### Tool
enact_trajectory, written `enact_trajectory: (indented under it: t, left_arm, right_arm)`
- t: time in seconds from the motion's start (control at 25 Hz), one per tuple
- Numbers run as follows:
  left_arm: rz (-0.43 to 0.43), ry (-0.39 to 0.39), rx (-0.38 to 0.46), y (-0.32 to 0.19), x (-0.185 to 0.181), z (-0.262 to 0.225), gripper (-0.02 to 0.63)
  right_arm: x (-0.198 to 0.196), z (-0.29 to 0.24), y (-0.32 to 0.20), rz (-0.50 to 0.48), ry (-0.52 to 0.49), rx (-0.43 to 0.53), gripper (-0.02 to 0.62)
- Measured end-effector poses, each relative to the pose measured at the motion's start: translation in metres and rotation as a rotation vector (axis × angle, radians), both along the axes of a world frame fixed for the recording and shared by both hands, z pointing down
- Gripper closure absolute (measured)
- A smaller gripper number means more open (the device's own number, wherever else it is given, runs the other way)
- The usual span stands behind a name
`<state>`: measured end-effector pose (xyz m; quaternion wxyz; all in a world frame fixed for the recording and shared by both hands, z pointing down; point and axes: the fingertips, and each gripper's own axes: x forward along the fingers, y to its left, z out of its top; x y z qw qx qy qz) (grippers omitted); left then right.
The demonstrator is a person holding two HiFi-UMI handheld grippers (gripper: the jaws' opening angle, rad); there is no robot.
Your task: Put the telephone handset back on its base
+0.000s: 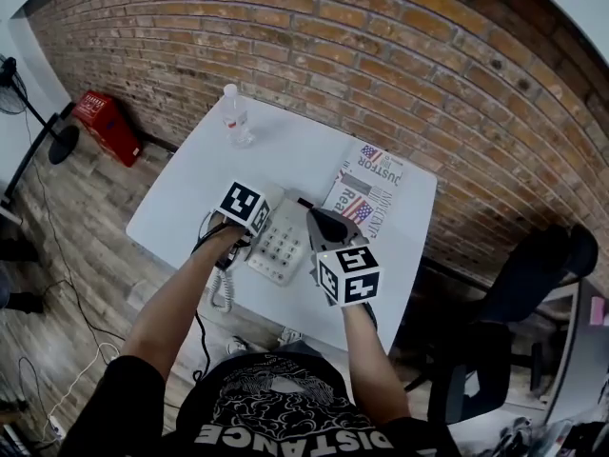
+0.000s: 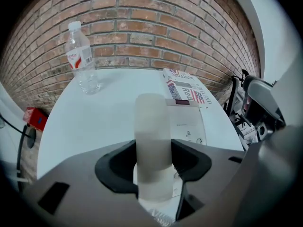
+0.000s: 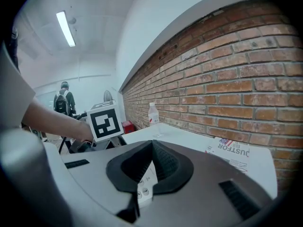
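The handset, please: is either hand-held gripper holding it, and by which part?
Yes: the left hand-held gripper grips the handset across its straight handle section; the right hand-held gripper holds nothing.

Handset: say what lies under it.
The telephone base, keypad showing beside the handset. Its cradle is covered by the handset and the left gripper.

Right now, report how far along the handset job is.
Done: the left claw grips the handset. In hand: it lies along the base, left of the keypad; seated or not, I cannot tell. Left: settle it, open the claw. The right claw is shut, empty.
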<state>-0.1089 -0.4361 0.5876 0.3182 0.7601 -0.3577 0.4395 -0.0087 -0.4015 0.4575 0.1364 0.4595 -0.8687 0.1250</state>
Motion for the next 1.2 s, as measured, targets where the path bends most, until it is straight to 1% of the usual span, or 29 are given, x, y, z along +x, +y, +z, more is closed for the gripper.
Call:
enact_trajectory:
  t: [0.16,0.36,0.56,0.68,0.8,0.92,1.2]
  left_arm:
    - [0.019,0.003,0.006,-0.002,0.003,0.003,0.379]
    - [0.043,0.007,0.017,-0.001,0.005,0.004,0.373]
    - [0.048,0.045,0.04,-0.001,0.005,0.001,0.37]
    - [0.036,0.07,0.069,-0.003,0.003,-0.008,0.37]
    - [0.021,0.103,0.13,-0.007,-0.001,-0.026,0.371]
    - [0.004,0.159,0.205,-0.011,-0.006,-0.052,0.371]
    - [-0.052,0.281,0.413,-0.014,-0.027,-0.121,0.376]
  right_arm:
    - [0.005,0.003,0.004,0.036,0.004,-0.008,0.594]
    - [0.005,0.002,0.008,0.057,0.01,-0.007,0.594]
    - [0.005,0.003,0.01,0.075,0.018,-0.007,0.594]
    - [0.003,0.0,0.012,0.082,0.019,-0.003,0.594]
    - [0.0,-0.004,0.014,0.084,0.02,0.006,0.594]
    - [-0.004,-0.01,0.014,0.082,0.017,0.019,0.594]
    - [-0.009,-0.039,0.008,0.086,0.017,0.081,0.594]
